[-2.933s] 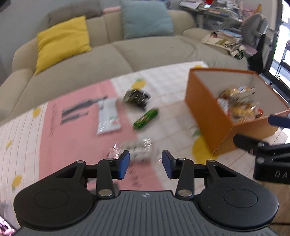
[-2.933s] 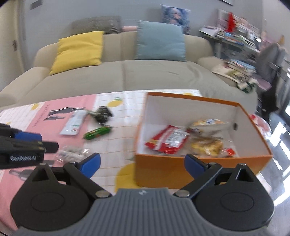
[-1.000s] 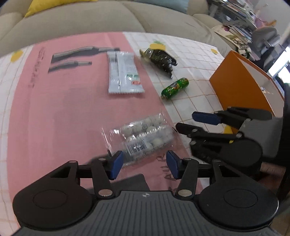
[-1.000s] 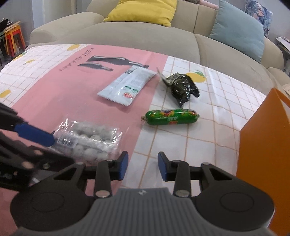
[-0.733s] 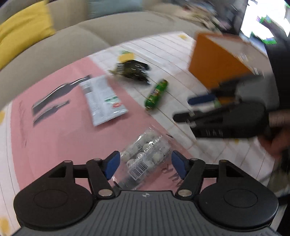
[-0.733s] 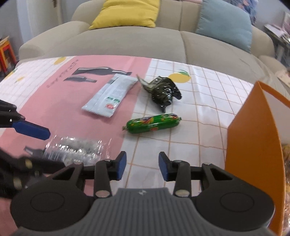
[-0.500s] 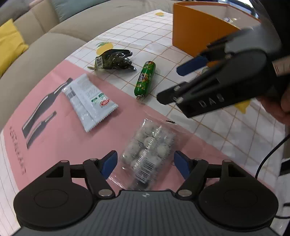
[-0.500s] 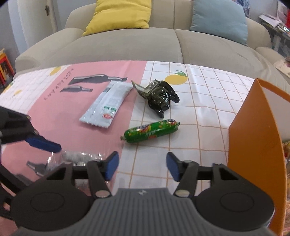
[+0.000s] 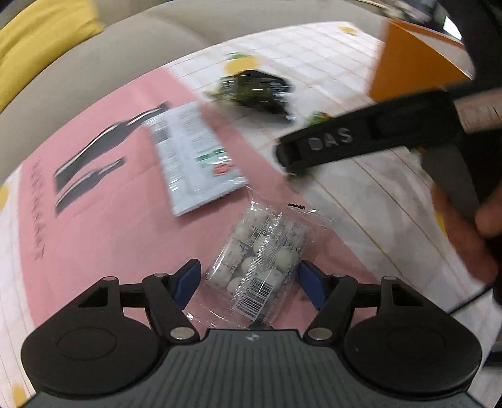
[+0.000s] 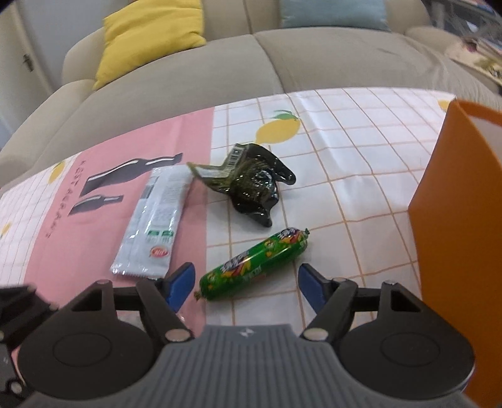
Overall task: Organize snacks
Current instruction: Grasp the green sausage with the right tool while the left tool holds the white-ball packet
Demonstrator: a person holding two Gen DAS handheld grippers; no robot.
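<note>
My left gripper [image 9: 249, 282] is open, its blue pads on either side of a clear bag of white balls [image 9: 262, 257] that lies on the pink cloth. My right gripper [image 10: 246, 287] is open, its pads on either side of a green sausage [image 10: 255, 263] lying on the checked cloth. A white sachet [image 10: 153, 219] and a dark green crumpled pack [image 10: 251, 183] lie behind it. The sachet [image 9: 196, 157] and dark pack [image 9: 254, 91] also show in the left wrist view, where the right gripper's arm [image 9: 367, 141] crosses in front. An orange box [image 10: 461, 238] stands at the right.
A beige sofa [image 10: 282, 62] with a yellow cushion [image 10: 147, 34] and a blue cushion [image 10: 332, 12] runs behind the table. The orange box wall [image 9: 411, 59] stands close on the right of both grippers. A hand [image 9: 467, 226] holds the right gripper.
Both grippers have opened wider and moved forward and down. The left now straddles the bag of white balls; the right now straddles the green sausage.
</note>
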